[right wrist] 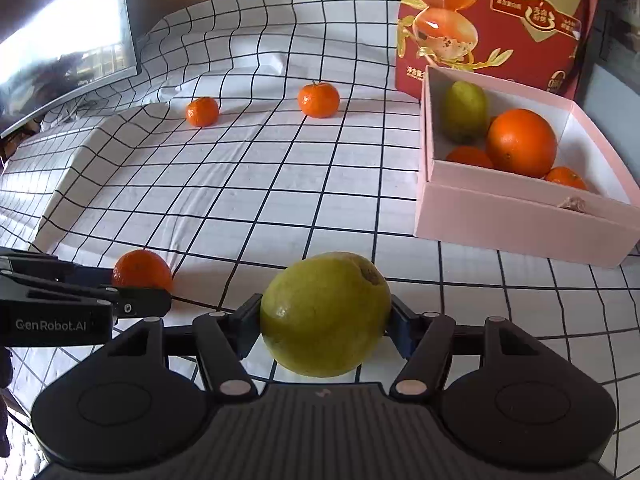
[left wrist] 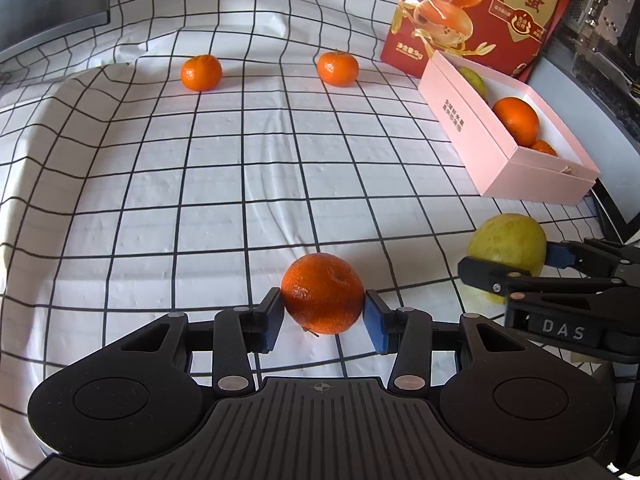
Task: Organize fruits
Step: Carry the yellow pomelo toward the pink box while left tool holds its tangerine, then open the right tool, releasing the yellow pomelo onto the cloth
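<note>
Grippers both low over the checked cloth, pointing forward side by side. We see the left gripper clamped on a mandarin, blue pads touching both flanks, fruit resting on the cloth. Right gripper clamped on a green-yellow citrus, at 3 o'clock from the left one. We read "DAS" on the right gripper's side in the left view and "GenRobot.AI" on the left gripper's side in the right view.

Pink box at 2 o'clock, open. We count five fruits inside in the right view: one green fruit, one large orange, three small mandarins partly hidden. Writing on the box side too small to read.

Two loose mandarins farther out on the cloth, at 11 o'clock and 12 o'clock, well apart. Red carton behind the box at 1 o'clock, Chinese print, "1kg" legible. Monitor at 10 o'clock.
</note>
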Demonstrator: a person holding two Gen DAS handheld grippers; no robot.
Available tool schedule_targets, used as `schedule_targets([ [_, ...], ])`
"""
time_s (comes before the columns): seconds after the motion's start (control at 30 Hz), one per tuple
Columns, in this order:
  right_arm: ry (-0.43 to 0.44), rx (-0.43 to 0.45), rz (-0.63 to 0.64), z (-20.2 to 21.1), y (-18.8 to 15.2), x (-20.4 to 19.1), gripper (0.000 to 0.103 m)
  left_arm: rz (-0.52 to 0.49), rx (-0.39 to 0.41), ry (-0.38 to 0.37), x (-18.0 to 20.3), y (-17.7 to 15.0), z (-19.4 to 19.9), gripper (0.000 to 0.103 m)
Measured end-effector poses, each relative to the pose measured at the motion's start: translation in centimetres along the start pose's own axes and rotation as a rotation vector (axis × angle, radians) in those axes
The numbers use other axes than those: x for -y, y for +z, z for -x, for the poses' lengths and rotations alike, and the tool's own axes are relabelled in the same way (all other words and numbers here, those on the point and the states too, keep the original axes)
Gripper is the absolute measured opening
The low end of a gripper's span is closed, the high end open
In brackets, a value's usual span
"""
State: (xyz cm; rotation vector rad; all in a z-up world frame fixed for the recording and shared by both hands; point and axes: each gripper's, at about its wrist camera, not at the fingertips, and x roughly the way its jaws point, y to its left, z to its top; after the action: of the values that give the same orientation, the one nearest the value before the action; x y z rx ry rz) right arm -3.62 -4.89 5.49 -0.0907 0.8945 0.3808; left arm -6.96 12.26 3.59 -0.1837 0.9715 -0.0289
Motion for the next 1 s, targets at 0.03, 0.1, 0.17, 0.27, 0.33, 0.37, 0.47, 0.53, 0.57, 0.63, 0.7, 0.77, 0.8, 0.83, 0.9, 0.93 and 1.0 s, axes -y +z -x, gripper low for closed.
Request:
schedule_targets([
  [0.03,-0.007,0.004,-0.002,0.1,0.0,0.1,0.066,-0.001,0.000,-0.002,0.0,0.0,0.0,0.049],
  [0.1,-0.021,0.006,-0.013,0.3,-0.1,0.4,0.068,-0.004,0.001,-0.005,0.1,-0.1,0.1,0.049],
  [0.17,-0.028,0.002,-0.030,0.5,-0.3,0.8,0.069,-0.006,0.002,-0.009,0.1,-0.1,0.2,0.049],
  [0.27,-0.032,-0.005,-0.043,0.6,-0.9,1.2,0.069,-0.014,0.003,-0.014,0.2,-0.1,0.1,0.049],
  [0.33,-0.043,-0.005,-0.046,0.7,-1.4,1.3,0.069,-0.018,0.003,-0.018,0.2,-0.1,0.0,0.048],
  [0.37,-0.046,-0.004,-0.048,0.7,-1.6,1.4,0.069,-0.022,0.003,-0.019,0.2,0.0,0.0,0.048],
  [0.47,-0.048,-0.002,-0.059,0.7,-2.1,1.7,0.071,-0.037,0.009,-0.021,0.3,0.1,0.0,0.048],
  [0.53,-0.054,0.008,-0.061,0.8,-2.3,1.8,0.073,-0.042,0.013,-0.025,0.2,0.2,0.0,0.048],
  [0.57,-0.057,0.012,-0.062,0.8,-2.4,1.7,0.073,-0.043,0.014,-0.027,0.1,0.3,0.0,0.048],
  [0.63,-0.054,0.022,-0.069,0.8,-2.5,1.8,0.075,-0.048,0.014,-0.024,0.0,0.3,-0.1,0.048],
  [0.7,-0.054,0.033,-0.075,0.8,-2.8,1.8,0.078,-0.047,0.009,-0.030,-0.1,0.3,-0.3,0.048],
  [0.77,-0.056,0.041,-0.076,0.9,-3.1,1.7,0.081,-0.042,0.001,-0.039,-0.3,0.3,-0.5,0.048],
  [0.8,-0.056,0.045,-0.078,0.9,-3.1,1.8,0.082,-0.044,0.003,-0.041,-0.3,0.2,-0.5,0.048],
  [0.83,-0.056,0.045,-0.079,1.0,-3.2,1.7,0.083,-0.045,0.003,-0.042,-0.3,0.2,-0.5,0.049],
  [0.9,-0.049,0.036,-0.065,0.9,-3.3,1.7,0.087,-0.044,0.001,-0.044,-0.4,0.2,-0.5,0.049],
  [0.93,-0.047,0.034,-0.059,0.9,-3.3,1.7,0.089,-0.041,-0.001,-0.045,-0.4,0.2,-0.5,0.049],
  [1.0,-0.039,0.031,-0.059,1.1,-3.5,1.8,0.092,-0.025,-0.014,-0.057,-0.5,0.1,-0.6,0.048],
])
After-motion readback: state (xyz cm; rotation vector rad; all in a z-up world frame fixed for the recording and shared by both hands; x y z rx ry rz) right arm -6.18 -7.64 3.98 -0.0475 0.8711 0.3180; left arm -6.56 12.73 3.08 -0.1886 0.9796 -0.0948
